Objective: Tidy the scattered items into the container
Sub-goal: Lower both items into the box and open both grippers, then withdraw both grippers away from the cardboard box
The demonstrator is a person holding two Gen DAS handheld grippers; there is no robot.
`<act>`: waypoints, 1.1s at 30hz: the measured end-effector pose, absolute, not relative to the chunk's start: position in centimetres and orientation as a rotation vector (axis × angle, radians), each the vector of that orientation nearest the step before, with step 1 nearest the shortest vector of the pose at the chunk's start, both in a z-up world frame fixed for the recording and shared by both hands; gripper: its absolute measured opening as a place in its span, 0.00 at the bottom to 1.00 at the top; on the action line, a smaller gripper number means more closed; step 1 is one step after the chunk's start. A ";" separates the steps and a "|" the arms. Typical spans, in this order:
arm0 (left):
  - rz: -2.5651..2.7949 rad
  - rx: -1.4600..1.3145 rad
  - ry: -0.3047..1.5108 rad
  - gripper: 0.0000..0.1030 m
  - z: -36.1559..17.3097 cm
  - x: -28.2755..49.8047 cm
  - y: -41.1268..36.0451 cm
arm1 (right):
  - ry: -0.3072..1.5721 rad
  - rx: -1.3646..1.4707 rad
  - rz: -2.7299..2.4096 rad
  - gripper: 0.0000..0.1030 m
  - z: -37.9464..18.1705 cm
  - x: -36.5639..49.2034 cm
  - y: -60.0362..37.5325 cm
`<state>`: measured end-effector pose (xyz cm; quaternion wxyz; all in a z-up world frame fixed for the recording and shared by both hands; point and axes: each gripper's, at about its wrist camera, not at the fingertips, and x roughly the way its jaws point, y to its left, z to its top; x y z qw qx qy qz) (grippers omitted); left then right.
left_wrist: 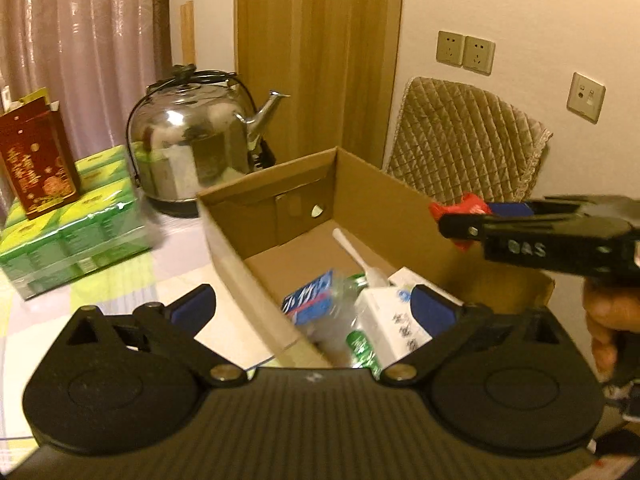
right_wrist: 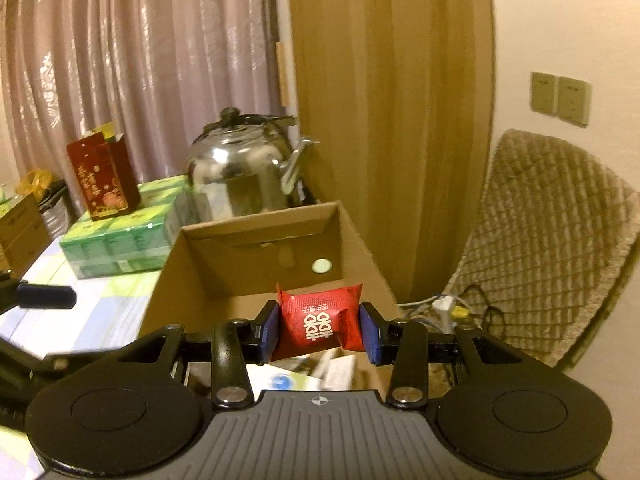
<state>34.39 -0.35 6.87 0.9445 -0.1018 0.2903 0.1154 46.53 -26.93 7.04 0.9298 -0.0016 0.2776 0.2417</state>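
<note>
An open cardboard box point(left_wrist: 372, 196) stands on the table; it also shows in the right wrist view point(right_wrist: 256, 236). Inside lie a blue packet point(left_wrist: 310, 294), a white box point(left_wrist: 390, 320), a green-labelled bottle point(left_wrist: 362, 346) and a white tube point(left_wrist: 354, 254). My right gripper point(right_wrist: 322, 330) is shut on a red candy packet point(right_wrist: 320, 320) and holds it over the box's right rim; it also shows in the left wrist view point(left_wrist: 460, 218). My left gripper point(left_wrist: 314, 310) is open and empty, above the box's near left corner.
A steel kettle point(left_wrist: 192, 148) stands behind the box. A pack of green tissue boxes point(left_wrist: 76, 224) with a red carton point(left_wrist: 36, 164) on top lies left. A chair with a quilted cover point(left_wrist: 464, 144) stands to the right. Cables point(right_wrist: 444, 306) lie by the chair.
</note>
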 end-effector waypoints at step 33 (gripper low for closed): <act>0.396 -0.390 0.660 0.99 11.1 20.7 -9.4 | 0.586 -0.045 0.480 0.98 12.9 29.9 -33.7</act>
